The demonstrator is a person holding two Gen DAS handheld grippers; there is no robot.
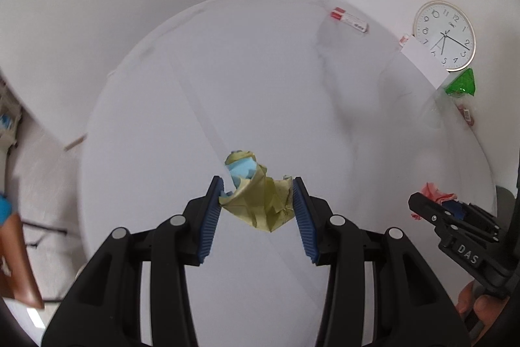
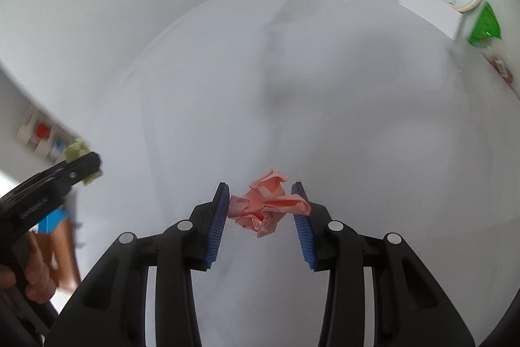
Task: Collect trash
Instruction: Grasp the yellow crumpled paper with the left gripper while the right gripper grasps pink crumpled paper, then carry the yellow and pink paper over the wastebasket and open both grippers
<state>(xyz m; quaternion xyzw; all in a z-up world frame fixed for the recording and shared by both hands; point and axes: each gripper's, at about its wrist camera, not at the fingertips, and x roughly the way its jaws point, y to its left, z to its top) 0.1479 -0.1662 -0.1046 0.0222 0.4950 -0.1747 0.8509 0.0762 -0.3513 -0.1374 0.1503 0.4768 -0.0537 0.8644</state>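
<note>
A crumpled yellow-and-blue paper wad (image 1: 256, 194) is clamped by the left gripper (image 1: 258, 197); a crumpled pink paper wad (image 2: 268, 200) is pinched by the right gripper (image 2: 261, 204).

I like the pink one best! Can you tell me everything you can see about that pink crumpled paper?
The pink crumpled paper is a salmon-pink sheet scrunched into a loose ball full of folds and sharp creases. It sits pinched between the right gripper's blue ribbed fingers, above the white table. From the left wrist camera it peeks out past those fingers.
</note>
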